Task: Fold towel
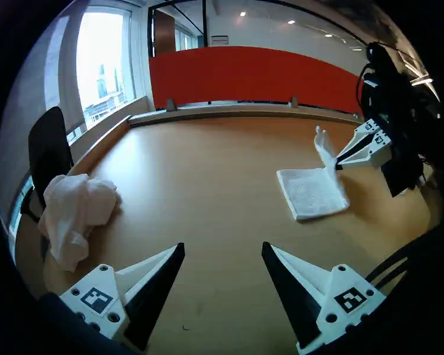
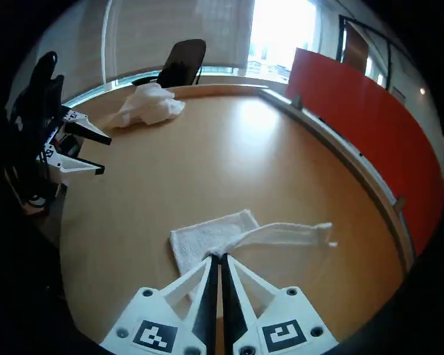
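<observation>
Wood-topped table (image 1: pixel 222 171) was seen with open room on all sides of the towel (image 2: pixel 213 239), laid flat mid-table, one edge lifted. That edge was pinched by the right gripper (image 2: pixel 220 257), fingers closed on it. The left gripper (image 1: pixel 222 251) was held wide open. A cloth (image 1: pixel 74 213) was seen crumpled at the table's edge.

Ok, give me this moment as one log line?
right gripper: shut on towel edge, flap lifted | left gripper: open, empty, above table | crumpled cloth: at table edge by chair
</observation>
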Demonstrator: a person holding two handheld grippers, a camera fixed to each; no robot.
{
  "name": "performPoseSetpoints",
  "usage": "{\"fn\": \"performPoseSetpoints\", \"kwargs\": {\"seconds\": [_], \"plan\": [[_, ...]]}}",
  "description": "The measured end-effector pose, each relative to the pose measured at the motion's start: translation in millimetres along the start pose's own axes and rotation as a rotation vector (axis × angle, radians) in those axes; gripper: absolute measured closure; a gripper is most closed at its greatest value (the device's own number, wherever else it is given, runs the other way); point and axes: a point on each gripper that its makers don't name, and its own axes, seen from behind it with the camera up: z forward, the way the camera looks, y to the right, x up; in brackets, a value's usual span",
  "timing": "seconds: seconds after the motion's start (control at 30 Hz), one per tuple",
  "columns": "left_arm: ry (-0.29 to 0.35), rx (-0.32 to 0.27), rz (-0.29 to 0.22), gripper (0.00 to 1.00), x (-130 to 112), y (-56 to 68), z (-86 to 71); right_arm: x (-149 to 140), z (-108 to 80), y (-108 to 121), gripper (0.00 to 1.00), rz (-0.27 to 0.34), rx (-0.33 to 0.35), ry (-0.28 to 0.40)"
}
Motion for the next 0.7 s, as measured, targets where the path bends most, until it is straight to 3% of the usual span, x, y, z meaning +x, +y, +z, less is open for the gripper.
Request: {"fn": "performPoseSetpoints", "kwargs": {"seconds": [0.3,0.7], "plan": [[-0.008,0.02,-0.016,0.03,-8,-4.7,-2.6,-13,57.5,-28,0.97,-0.001,0.083,-0.056],[-0.015,0.017,-0.015,0.03,-11,-0.8,-0.4,-20,66.0,-30,0.96,0.017,0.1,-0.074]]}}
